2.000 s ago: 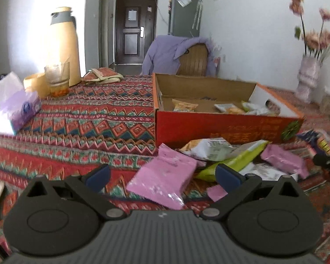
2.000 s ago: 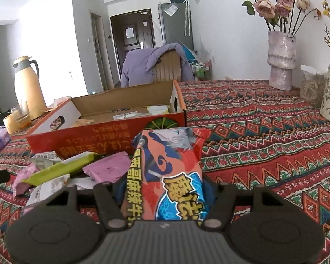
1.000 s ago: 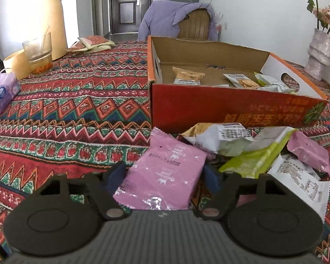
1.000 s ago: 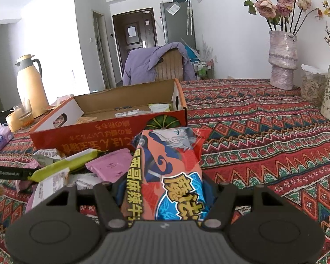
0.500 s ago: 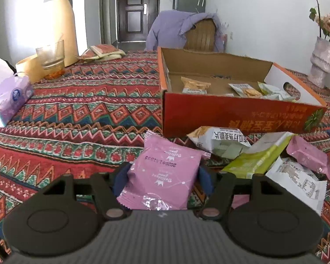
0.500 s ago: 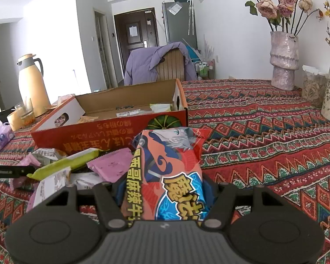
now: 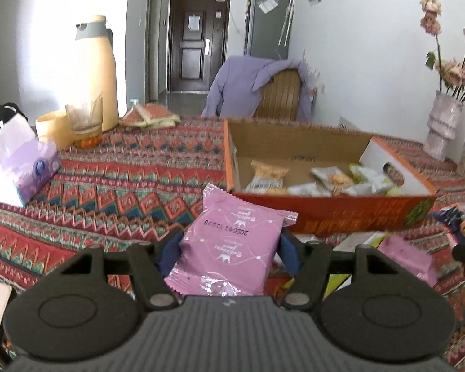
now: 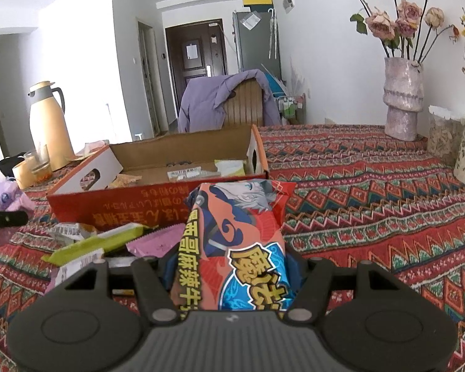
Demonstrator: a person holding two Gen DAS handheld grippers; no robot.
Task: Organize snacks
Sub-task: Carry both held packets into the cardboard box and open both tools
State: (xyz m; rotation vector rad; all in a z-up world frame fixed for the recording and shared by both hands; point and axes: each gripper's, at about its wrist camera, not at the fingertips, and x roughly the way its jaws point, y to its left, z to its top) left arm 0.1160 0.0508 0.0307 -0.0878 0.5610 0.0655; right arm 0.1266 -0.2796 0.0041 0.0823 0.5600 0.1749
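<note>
My left gripper (image 7: 229, 252) is shut on a pink snack packet (image 7: 232, 245), held above the patterned tablecloth just in front of the open orange cardboard box (image 7: 325, 214). Several small packets (image 7: 319, 179) lie inside that box. My right gripper (image 8: 232, 263) is shut on an orange and blue snack bag (image 8: 235, 241), near the front right corner of the same cardboard box (image 8: 158, 201). Loose snacks lie before the box: a green packet (image 8: 99, 241), a pink packet (image 8: 155, 241) and white ones. The tip of the left gripper's arm (image 8: 6, 218) shows at the left edge of the right wrist view.
A cream thermos (image 7: 96, 71), a glass (image 7: 83, 117) and a tissue pack (image 7: 21, 167) stand at the left of the table. Vases with dried flowers (image 8: 403, 99) line the right wall side. A chair draped with a purple jacket (image 7: 257, 90) stands behind the table.
The left gripper closed on the pink packet and lifted it off the tablecloth toward the box. The right gripper kept still, holding the orange and blue bag.
</note>
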